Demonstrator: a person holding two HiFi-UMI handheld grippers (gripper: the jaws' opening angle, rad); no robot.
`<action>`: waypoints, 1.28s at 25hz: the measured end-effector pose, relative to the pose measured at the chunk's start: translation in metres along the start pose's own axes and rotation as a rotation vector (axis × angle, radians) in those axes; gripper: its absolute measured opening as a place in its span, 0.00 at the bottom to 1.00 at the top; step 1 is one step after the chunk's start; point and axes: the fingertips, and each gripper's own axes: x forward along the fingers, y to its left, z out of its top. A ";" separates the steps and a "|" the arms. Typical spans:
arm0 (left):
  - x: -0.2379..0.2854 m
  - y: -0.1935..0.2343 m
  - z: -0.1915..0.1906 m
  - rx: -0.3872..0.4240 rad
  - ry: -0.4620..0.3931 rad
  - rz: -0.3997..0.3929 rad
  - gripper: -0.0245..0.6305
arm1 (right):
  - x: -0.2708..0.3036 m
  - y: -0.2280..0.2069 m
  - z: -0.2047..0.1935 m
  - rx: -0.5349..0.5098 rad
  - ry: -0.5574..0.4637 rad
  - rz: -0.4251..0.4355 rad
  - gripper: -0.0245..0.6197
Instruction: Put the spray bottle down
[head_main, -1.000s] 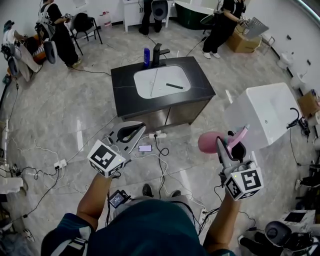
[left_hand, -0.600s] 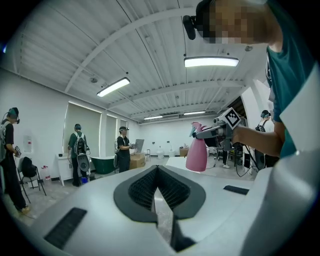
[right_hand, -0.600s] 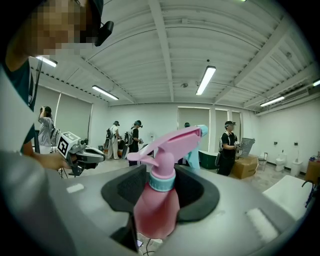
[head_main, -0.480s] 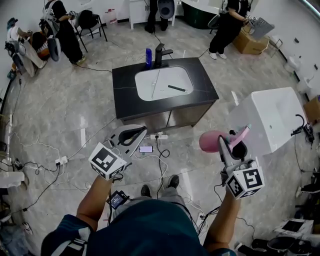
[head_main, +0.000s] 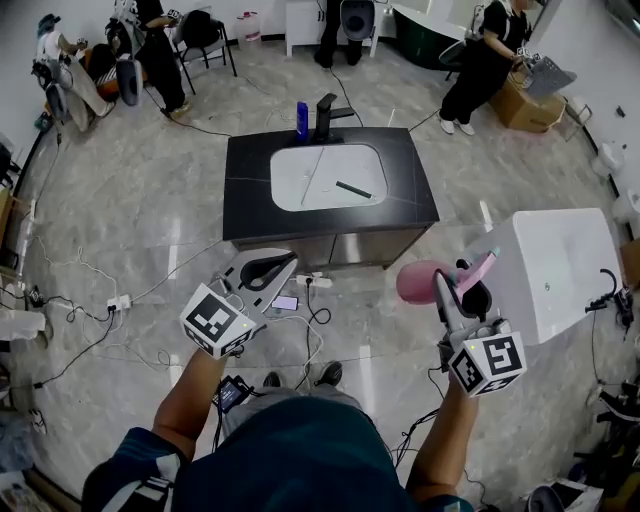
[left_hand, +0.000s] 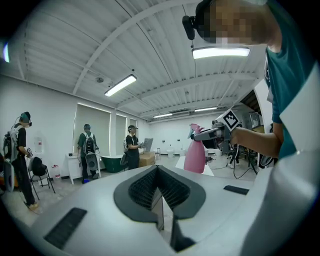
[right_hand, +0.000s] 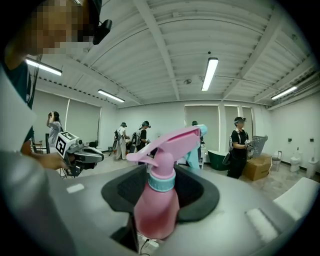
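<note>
My right gripper is shut on a pink spray bottle with a pink trigger head and a pale teal collar. In the right gripper view the bottle stands upright between the dark pads, filling the middle. It is carried in the air above the floor, to the right of a black vanity. The left gripper view shows the same bottle off to the right. My left gripper hangs in front of the vanity with its pads together and nothing between them.
The vanity holds a white sink, a black faucet and a blue bottle. A white tub stands at the right. Cables, a power strip and a phone lie on the floor. Several people stand at the back.
Both grippers have been carried forward toward the vanity, which now sits lower and closer in the head view. The right gripper's hold on the pink bottle is unchanged.
</note>
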 end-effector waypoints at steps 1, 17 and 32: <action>0.007 -0.003 0.003 0.002 -0.001 0.009 0.04 | 0.002 -0.008 -0.001 0.002 0.000 0.013 0.32; 0.058 0.016 -0.001 -0.008 0.040 0.104 0.04 | 0.054 -0.075 -0.011 0.021 -0.008 0.096 0.32; 0.126 0.115 0.008 0.025 0.006 -0.068 0.04 | 0.122 -0.092 0.004 0.025 0.015 -0.061 0.32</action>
